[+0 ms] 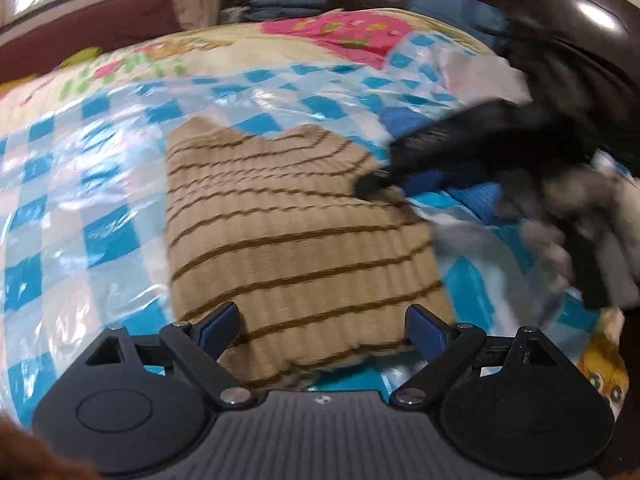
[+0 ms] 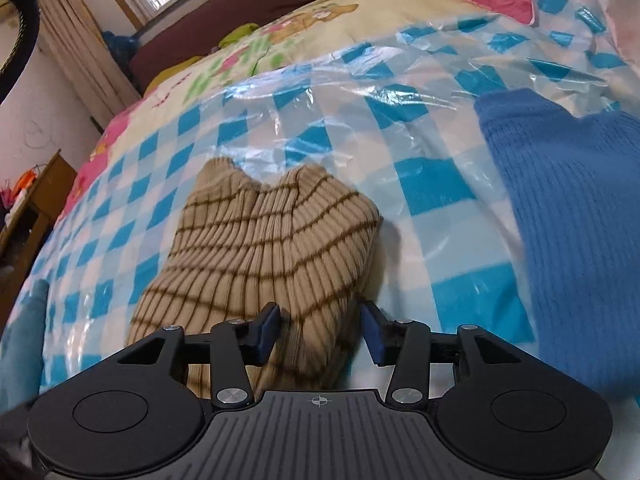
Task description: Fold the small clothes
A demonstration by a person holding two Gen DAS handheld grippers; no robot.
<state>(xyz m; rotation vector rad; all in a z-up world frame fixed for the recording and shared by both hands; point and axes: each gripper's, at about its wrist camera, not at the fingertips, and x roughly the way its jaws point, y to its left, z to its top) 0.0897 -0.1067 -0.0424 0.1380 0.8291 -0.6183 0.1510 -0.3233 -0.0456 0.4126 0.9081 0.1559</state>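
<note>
A folded tan striped sweater (image 1: 296, 240) lies mid-frame on the bed's blue-checked plastic sheet (image 1: 100, 184) — the left tool (image 1: 320, 326) spread wide over its near edge, the right tool (image 2: 320, 330) partly parted, pads clear of the knit.

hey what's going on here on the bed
A person holding two handheld grippers is folding small clothes on a bed covered with checked plastic sheeting. A folded tan striped sweater lies between them. The left gripper is wide open over its near edge; the right gripper is open at its side. A blue knit waits nearby.
</note>
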